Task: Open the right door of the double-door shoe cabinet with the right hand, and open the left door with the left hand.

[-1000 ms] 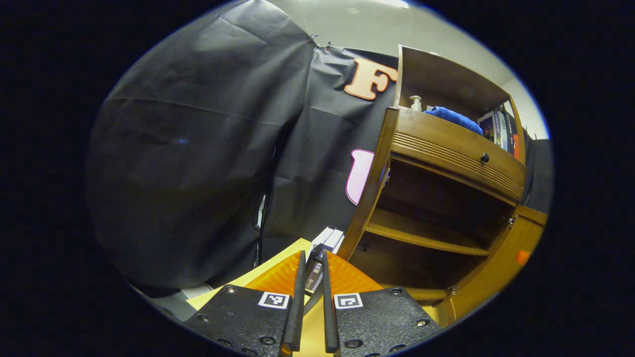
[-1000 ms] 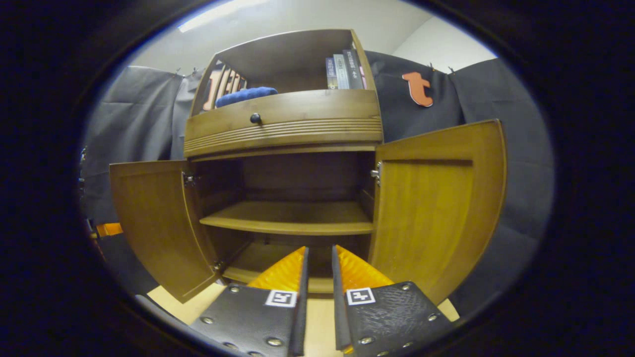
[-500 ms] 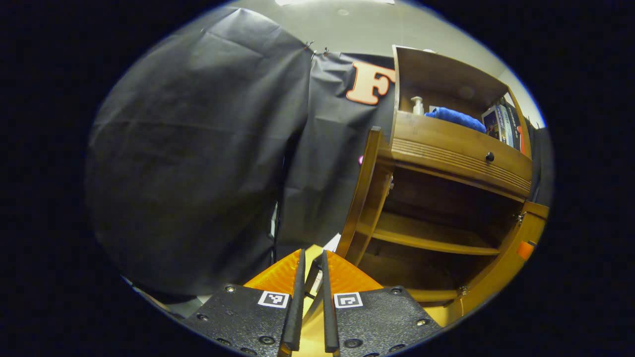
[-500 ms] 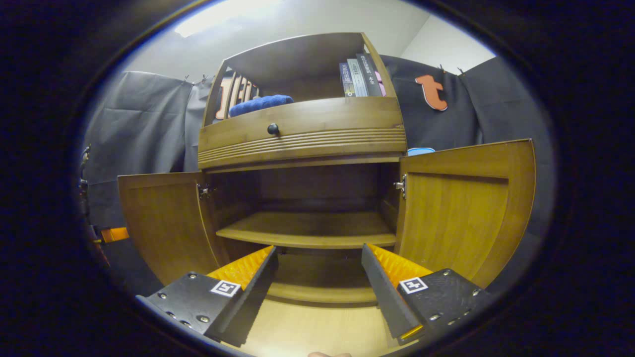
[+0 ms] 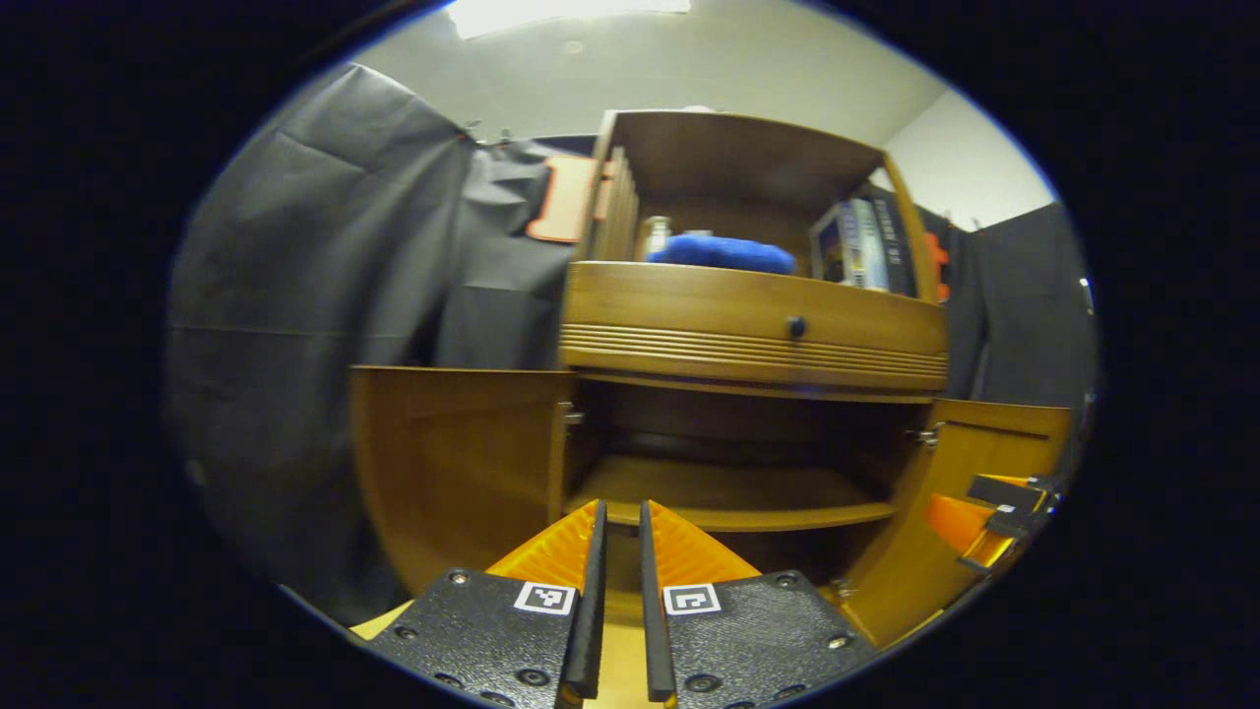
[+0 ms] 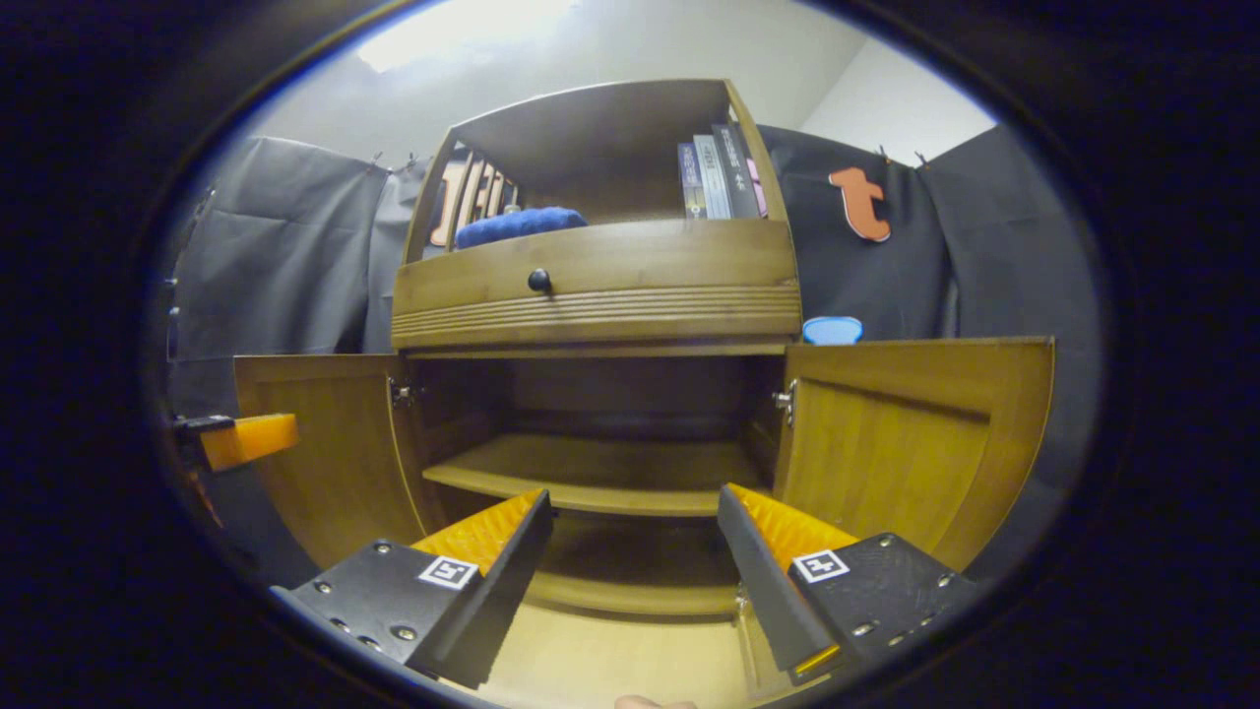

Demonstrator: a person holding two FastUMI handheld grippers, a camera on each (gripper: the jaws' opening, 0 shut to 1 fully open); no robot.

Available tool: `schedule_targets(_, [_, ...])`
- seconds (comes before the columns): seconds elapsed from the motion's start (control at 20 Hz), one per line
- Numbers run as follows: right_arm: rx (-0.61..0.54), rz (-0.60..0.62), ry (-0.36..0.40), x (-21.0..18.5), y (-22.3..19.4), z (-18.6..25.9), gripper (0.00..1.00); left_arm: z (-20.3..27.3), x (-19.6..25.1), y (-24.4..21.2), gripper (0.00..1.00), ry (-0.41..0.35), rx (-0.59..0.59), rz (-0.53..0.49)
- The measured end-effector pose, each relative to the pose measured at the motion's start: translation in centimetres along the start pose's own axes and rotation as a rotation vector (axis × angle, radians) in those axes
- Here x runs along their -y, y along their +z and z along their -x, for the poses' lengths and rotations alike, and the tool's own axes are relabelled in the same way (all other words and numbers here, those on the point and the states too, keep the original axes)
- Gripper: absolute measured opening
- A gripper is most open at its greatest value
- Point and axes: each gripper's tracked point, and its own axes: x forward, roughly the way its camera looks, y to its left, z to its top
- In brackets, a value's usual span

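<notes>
With both doors swung wide — left door [image 6: 325, 453], right door [image 6: 915, 443] — nothing gripped: left gripper [image 5: 619, 581] nearly closed, right gripper [image 6: 630, 561] spread apart.

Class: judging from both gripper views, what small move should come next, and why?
Probably just draw both grippers back. The left door and right door already stand wide open; the right gripper is open and holds nothing, and the left gripper is nearly closed on nothing.
</notes>
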Motion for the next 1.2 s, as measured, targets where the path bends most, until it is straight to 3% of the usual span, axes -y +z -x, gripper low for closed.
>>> schedule_targets(0.05, [0.016, 0.006, -0.008, 0.2, 1.0, 0.1, 0.97, -0.5, 2.6, 0.3, 0.11, -0.054, 0.004, -0.007])
schedule_targets(0.1, [0.028, 0.012, -0.017, 0.6, 2.1, 0.1, 1.00, -0.9, 4.8, 1.5, 0.27, -0.104, 0.020, -0.001])
schedule_targets(0.15, [0.040, 0.017, -0.024, 0.8, 3.1, 0.2, 0.97, -1.4, 6.6, 2.5, 0.19, -0.148, 0.031, 0.013])
schedule_targets(0.3, [0.083, 0.033, -0.043, 1.2, 6.5, 0.6, 1.00, -2.5, 10.0, 5.6, 0.21, -0.220, 0.061, 0.037])
schedule_targets(0.45, [0.117, 0.066, -0.079, 1.9, 9.8, 1.0, 0.96, -2.9, 11.8, 9.1, 0.25, -0.263, 0.102, 0.029])
schedule_targets(0.7, [0.145, 0.030, -0.093, 2.4, 13.7, 1.5, 1.00, -2.7, 12.9, 10.8, 0.92, -0.274, 0.107, 0.000])
schedule_targets(0.75, [0.157, 0.019, -0.089, 2.4, 14.3, 1.7, 1.00, -2.9, 13.1, 10.9, 0.95, -0.271, 0.112, 0.002])
schedule_targets(1.0, [0.213, 0.033, -0.156, 5.8, 16.3, 4.7, 1.00, -2.0, 16.7, 11.6, 0.92, -0.363, 0.109, 0.036])
schedule_targets(1.05, [0.220, 0.036, -0.179, 7.0, 16.6, 5.7, 1.00, -1.6, 18.5, 12.4, 0.96, -0.402, 0.120, 0.056])
schedule_targets(1.1, [0.229, 0.041, -0.209, 8.6, 17.1, 6.7, 1.00, -1.2, 20.6, 13.0, 0.92, -0.446, 0.126, 0.077])
schedule_targets(1.2, [0.235, 0.063, -0.287, 12.6, 17.7, 9.6, 1.00, 0.4, 25.6, 14.2, 0.92, -0.554, 0.133, 0.124])
